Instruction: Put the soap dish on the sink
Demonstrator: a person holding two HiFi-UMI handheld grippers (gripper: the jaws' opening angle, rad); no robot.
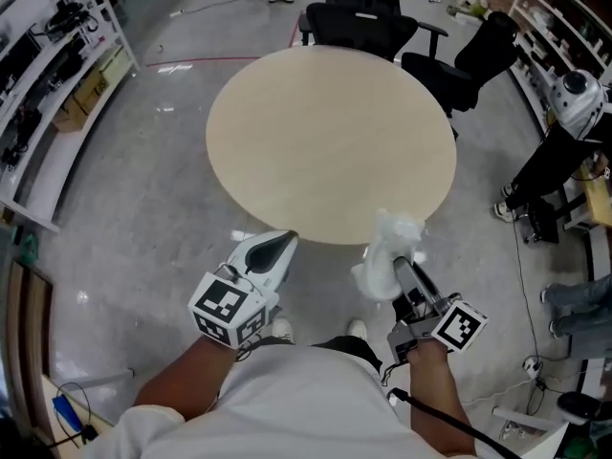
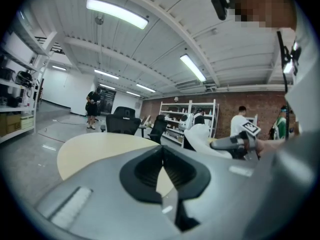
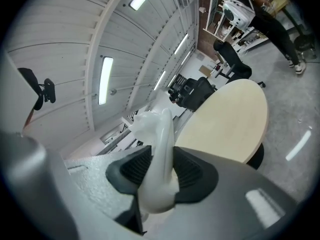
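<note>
My right gripper (image 1: pixel 394 268) is shut on a white, glossy soap dish (image 1: pixel 388 249), held just off the near edge of a round beige table (image 1: pixel 330 142). In the right gripper view the soap dish (image 3: pixel 159 151) stands upright, pinched between the black pads (image 3: pixel 192 173), and rises well above them. My left gripper (image 1: pixel 280 247) hovers to its left at the table's near edge. Its jaws are shut with nothing between them (image 2: pixel 162 167). From the left gripper view the soap dish (image 2: pixel 204 139) and the right gripper (image 2: pixel 235 144) show at the right.
The bare tabletop (image 3: pixel 227 116) carries nothing. Black office chairs (image 1: pixel 368 17) stand behind it. Shelving (image 1: pixel 48 75) lines the left wall, more shelves (image 1: pixel 564 27) and a person in black (image 1: pixel 559 156) are on the right. The floor is grey concrete, with the holder's shoes (image 1: pixel 279 329) below.
</note>
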